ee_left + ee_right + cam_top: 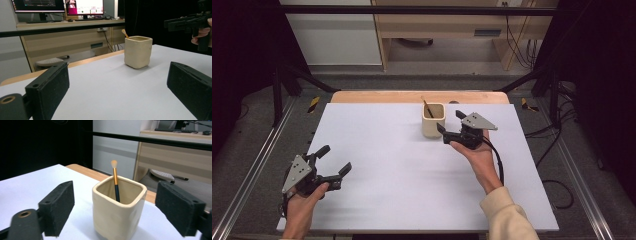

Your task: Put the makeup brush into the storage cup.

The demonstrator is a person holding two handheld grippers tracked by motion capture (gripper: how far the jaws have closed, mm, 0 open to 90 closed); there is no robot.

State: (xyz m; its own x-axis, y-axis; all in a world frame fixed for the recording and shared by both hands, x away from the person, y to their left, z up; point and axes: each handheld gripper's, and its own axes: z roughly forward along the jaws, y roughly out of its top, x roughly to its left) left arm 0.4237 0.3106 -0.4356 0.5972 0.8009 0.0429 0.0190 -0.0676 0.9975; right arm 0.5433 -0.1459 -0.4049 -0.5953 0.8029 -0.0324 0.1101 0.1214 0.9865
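Tongs: right tongs (451, 121) gape beside the unlabelled cream cup (433, 120) holding a brush (115, 180); left tongs (334, 159) gape, empty.

Cream square cup (117, 212) upright on table; brush (115, 182) leaning inside

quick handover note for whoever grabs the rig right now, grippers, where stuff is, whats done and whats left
Left gripper: open, holding nothing, near the table's front left corner.
Right gripper: open, holding nothing, just right of the cup, jaws pointing at it.
Cream cup: upright toward the far middle of the white table.
Brush: standing in the cup, leaning on its inner wall, bristle tip up.
Done: brush appears placed in the cup.
Left: probably just backing the right gripper away.
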